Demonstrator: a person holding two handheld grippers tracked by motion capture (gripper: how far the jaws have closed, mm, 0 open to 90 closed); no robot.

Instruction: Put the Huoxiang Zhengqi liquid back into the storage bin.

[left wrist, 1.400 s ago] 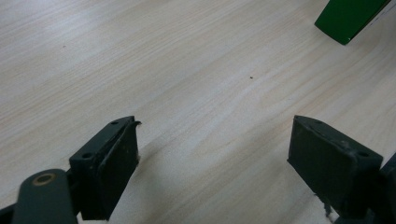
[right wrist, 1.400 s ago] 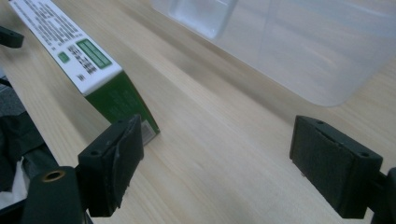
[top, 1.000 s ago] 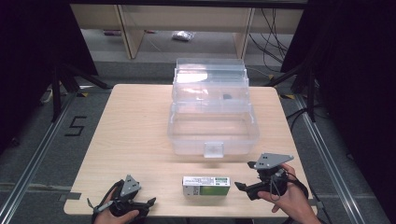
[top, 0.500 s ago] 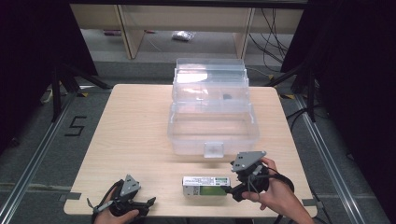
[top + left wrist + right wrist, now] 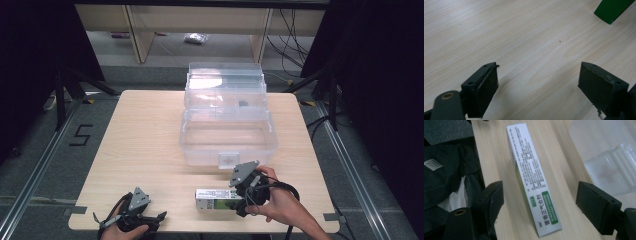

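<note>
- Your right gripper (image 5: 239,202) sits at the near edge of the wooden surface (image 5: 145,140), with your right hand (image 5: 277,205) wrapped around it.
- Its fingers (image 5: 596,207) stand wide apart and grip nothing.
- The long green-and-white medicine box (image 5: 534,182) lies flat on the surface between those fingers, its near end about level with the pads and the rest running away from them.
- In the right gripper view you cannot see either pad touching the box; bare wood shows on both sides of it.
- From the high view, the same box (image 5: 215,199) lies lengthwise along the near edge, its right end under your right gripper.
- Beyond your right fingers stands the clear plastic container (image 5: 227,132), its lid tipped back and open; its front wall is near the gripper but apart from it.
- Your left gripper (image 5: 150,222) rests at the near left corner of the surface, held by your left hand (image 5: 122,230).
- Its fingers (image 5: 484,87) are also spread wide and empty, with only bare wood between them.
- A green corner of the box (image 5: 611,10) shows well ahead of your left fingers, off to their right side.
</note>
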